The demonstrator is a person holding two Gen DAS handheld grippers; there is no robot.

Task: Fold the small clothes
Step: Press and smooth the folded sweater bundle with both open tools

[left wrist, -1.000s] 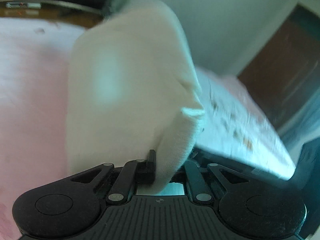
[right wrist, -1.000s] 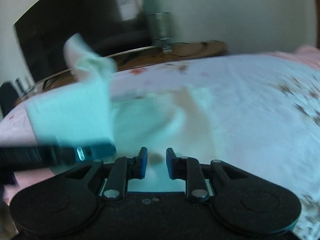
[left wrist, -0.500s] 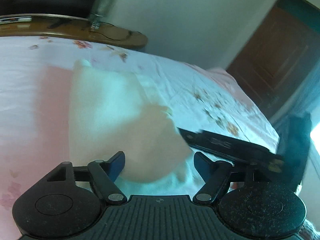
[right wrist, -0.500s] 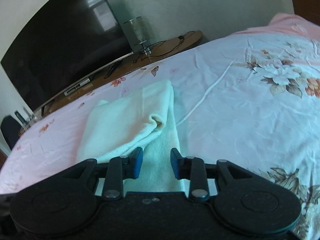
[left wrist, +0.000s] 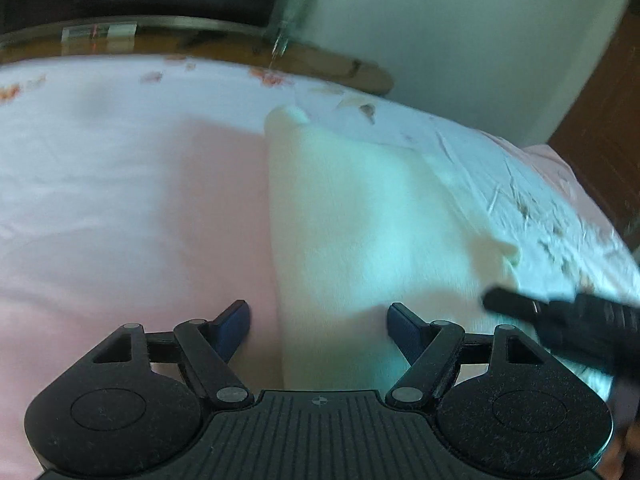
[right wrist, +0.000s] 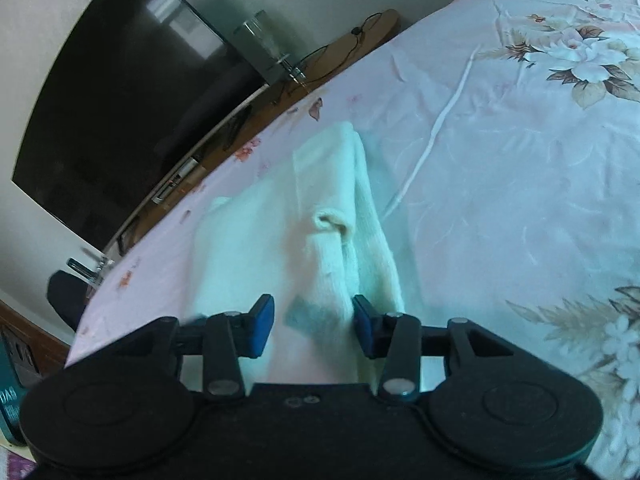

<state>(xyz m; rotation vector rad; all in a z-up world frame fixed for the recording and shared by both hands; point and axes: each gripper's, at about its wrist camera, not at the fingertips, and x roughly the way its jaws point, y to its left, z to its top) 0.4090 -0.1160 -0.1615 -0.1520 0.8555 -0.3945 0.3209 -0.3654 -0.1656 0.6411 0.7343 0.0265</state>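
A small cream-white garment (left wrist: 372,220) lies folded over on the pink floral bedsheet (left wrist: 120,200). It also shows in the right wrist view (right wrist: 312,232), with a rolled sleeve end on top. My left gripper (left wrist: 318,320) is open and empty, its jaws wide, just above the garment's near left edge. My right gripper (right wrist: 314,322) is open and empty, jaws either side of the garment's near end. The right gripper's black body (left wrist: 568,320) shows at the right of the left wrist view.
A wooden TV stand (right wrist: 248,112) with a dark TV (right wrist: 120,112) and a glass lamp (right wrist: 268,44) runs along the bed's far edge. A brown door (left wrist: 600,120) stands to the right. The floral sheet (right wrist: 520,160) extends to the right.
My left gripper let go of the garment, which dropped folded onto the bed, and its jaws opened wide. My right gripper also opened wider. Both have drawn back slightly.
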